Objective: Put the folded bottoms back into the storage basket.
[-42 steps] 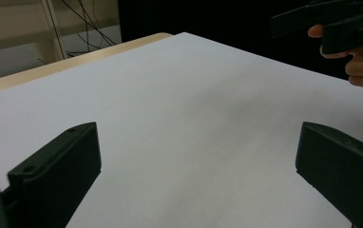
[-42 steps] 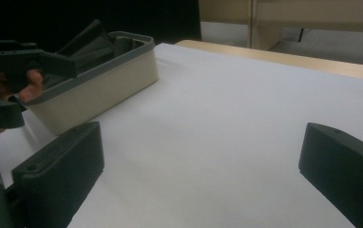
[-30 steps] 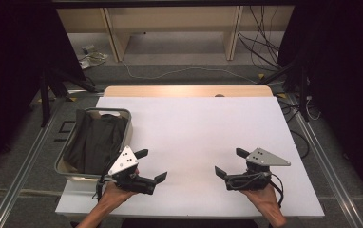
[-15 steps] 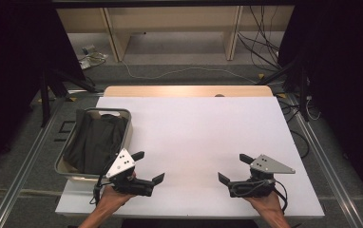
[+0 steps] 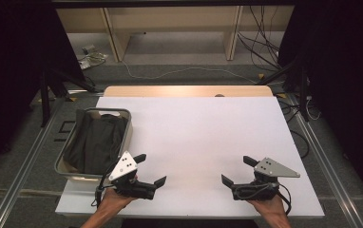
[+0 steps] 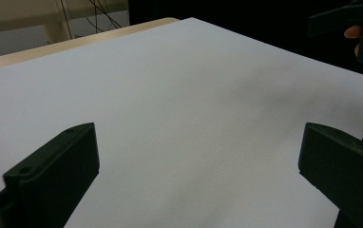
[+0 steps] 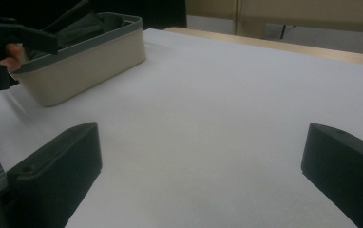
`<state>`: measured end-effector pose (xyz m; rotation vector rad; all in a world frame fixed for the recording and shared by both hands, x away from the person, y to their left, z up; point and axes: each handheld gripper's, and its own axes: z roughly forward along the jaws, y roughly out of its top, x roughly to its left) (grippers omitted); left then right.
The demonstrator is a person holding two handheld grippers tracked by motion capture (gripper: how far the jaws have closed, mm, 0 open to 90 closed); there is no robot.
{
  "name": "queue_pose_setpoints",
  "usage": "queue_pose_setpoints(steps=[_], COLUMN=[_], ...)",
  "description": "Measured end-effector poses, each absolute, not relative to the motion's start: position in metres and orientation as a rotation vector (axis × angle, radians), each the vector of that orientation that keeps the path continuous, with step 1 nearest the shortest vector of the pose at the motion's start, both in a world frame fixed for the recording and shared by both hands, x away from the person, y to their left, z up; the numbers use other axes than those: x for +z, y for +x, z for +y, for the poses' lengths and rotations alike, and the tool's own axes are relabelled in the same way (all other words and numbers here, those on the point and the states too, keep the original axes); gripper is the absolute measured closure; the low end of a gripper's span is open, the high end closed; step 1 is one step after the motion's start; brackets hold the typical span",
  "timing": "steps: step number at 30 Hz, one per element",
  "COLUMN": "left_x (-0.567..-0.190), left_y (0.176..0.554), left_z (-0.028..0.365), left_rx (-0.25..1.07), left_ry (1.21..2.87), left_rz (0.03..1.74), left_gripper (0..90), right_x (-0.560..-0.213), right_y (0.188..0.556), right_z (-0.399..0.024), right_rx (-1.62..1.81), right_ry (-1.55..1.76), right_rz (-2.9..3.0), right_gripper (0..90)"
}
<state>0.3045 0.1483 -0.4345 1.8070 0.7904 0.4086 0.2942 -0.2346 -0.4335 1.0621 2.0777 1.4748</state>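
White surface (image 5: 194, 137) on a wooden table, dark curtains to both sides, cables on the floor beyond the far edge. Cream bin (image 5: 61, 164) with a grey rim sits at the left edge, toward the near-left corner; dark folded cloth (image 5: 96, 140) lies inside it, filling most of the bin. Rest of the surface bare.

Left gripper (image 5: 150, 170) held low near the near edge, just beside the bin's near-right corner, jaws spread wide and empty, pointing across the surface toward the right. Right gripper (image 5: 236, 171) near the near edge toward the right, well apart from the bin, jaws likewise released, nothing between them; the right gripper view looks across at the bin's cream wall (image 7: 89, 61).

Judgement: work reads as barely begun. Cloth is in the bin, untouched by either gripper. Everything is left: reach in, grasp the cloth, bring it out onto the open surface
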Motion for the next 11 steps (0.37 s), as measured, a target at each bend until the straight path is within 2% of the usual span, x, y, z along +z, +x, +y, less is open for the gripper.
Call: queue_pose_setpoints(steps=[11], left_x=[-0.4348], left_y=[0.3059], left_z=[0.1474], left_rx=[0.404], left_ry=[1.803], left_rz=[0.789], left_gripper=[0.0], right_x=[-0.4319], right_y=[0.2953], right_z=[-0.2367], right_rx=[1.484], right_ry=[1.07], right_rz=[2.059], right_gripper=[0.3])
